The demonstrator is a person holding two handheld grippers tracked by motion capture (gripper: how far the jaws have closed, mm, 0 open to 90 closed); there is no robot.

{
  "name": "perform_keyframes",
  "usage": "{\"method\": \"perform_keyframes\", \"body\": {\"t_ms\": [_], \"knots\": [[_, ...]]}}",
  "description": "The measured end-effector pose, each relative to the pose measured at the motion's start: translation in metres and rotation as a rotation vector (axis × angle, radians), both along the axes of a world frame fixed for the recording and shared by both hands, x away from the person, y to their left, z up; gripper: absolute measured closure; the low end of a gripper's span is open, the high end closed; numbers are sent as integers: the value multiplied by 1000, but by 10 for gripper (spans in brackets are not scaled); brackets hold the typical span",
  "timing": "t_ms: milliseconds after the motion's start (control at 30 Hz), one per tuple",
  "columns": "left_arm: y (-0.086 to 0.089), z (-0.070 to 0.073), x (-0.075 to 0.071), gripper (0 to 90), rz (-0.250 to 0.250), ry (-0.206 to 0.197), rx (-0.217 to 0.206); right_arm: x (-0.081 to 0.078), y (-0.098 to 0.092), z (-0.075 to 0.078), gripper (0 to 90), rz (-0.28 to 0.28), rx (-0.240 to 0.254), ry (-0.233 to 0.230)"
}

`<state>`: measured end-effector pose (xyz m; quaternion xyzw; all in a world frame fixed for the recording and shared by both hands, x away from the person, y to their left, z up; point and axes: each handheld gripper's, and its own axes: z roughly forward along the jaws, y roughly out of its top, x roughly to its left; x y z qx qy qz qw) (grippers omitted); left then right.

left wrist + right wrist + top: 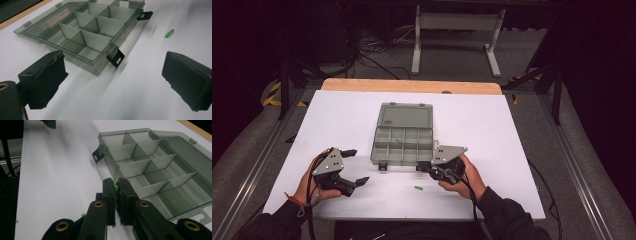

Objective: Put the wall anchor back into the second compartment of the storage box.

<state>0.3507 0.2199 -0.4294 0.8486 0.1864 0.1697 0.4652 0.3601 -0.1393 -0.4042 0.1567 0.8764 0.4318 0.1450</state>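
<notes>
My right gripper is clenched on a small green piece, whose bright tip peeks out between the two black jaws in the right gripper view. In the high view that gripper sits at the near right corner of the compartment box, just beside its front wall, with my right hand behind it.

My left gripper is released, jaws spread wide with nothing between them. It rests near the left of the box, apart from it, in my left hand.

A second green piece lies loose on the white table, near me and between my two hands. The left gripper view shows it as a short green rod, to the right of the box's black latch.

The high view shows the clear lid lying open on the far side, and another green bit in a middle compartment. In the right gripper view I cannot make that bit out.
</notes>
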Motion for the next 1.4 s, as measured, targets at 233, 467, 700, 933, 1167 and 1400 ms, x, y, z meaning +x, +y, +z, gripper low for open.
{"method": "perform_keyframes", "body": {"t_ms": [233, 467, 700, 933, 1167, 1400], "knots": [[1, 0, 0, 57, -1, 3, -1, 7, 5, 8, 854, -10, 16, -23], [0, 0, 0, 57, -1, 0, -3, 15, 10, 14, 854, -22, 26, -37], [0, 0, 0, 57, 0, 0, -4, 32, 20, 26, 854, -39, 59, -50], [0, 0, 0, 57, -2, 2, -5, 48, 33, 34, 854, -52, 65, -61], [0, 0, 0, 57, -2, 5, -7, 61, 45, 34, 854, -58, 53, -52], [1, 0, 0, 57, -5, 4, -8, 70, 57, 35, 853, -68, 44, -44]]}}
